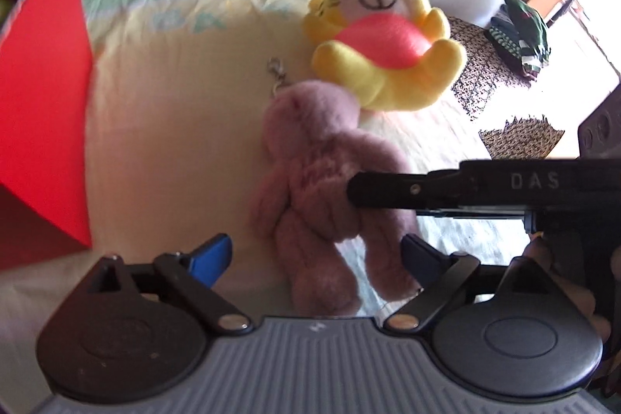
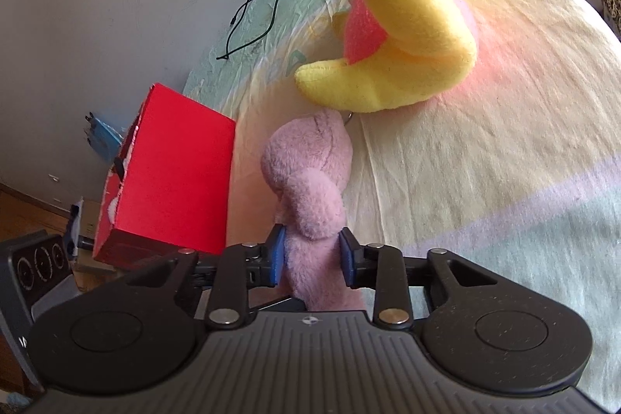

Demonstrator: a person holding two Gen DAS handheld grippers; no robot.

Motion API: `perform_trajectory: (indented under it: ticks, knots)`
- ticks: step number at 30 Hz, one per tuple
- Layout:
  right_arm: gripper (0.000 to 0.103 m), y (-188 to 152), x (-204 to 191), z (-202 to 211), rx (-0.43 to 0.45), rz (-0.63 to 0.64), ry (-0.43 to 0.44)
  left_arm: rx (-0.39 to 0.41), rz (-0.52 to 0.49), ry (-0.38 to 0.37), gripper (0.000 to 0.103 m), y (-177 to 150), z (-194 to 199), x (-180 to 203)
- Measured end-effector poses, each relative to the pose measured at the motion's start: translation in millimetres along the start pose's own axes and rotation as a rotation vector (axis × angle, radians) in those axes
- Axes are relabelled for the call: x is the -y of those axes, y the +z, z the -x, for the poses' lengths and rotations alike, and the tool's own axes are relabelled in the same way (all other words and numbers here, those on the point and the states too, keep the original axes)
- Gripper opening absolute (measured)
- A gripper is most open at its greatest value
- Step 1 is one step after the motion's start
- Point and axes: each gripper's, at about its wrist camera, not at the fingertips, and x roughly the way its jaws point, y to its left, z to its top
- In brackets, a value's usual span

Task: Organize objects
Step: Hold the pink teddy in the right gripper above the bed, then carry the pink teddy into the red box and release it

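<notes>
The right tongs [image 2: 312, 260] are clamped on the lower body of a pink plush bear [image 2: 310, 189], blue pads pressing its sides. The left tongs [image 1: 314, 255] stand wide apart, the bear's legs lying between them untouched. The bear lies on the bed [image 2: 485, 161], its head just beside a yellow plush tiger [image 1: 382, 43] farther off. A red box [image 1: 39, 103] stands to the left.

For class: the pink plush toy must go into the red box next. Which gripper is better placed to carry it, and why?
Right. The right gripper has its blue pads either side of the pink plush toy; the left gripper stands wide open. The red box is close beside the toy.
</notes>
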Motion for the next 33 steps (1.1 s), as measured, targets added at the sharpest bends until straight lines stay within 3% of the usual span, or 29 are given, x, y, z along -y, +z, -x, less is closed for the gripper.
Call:
perform_trajectory:
  ticks: [5,11,16,33]
  knots:
    - [0.041,3,7,-4,-0.008,-0.046,0.007,-0.03,0.069,-0.037,0.094,1,-15,-6]
    - [0.031,3,11,-1,-0.022,-0.079,0.037,-0.018,0.047,-0.06,0.081,5,-10,3]
    - [0.028,-1,0,8,-0.011,-0.04,0.051,-0.009,0.026,-0.055,0.077,9,-5,12]
    - [0.028,5,-49,47,0.107,0.052,0.17,0.136,-0.068,-0.006,0.075,23,72,36]
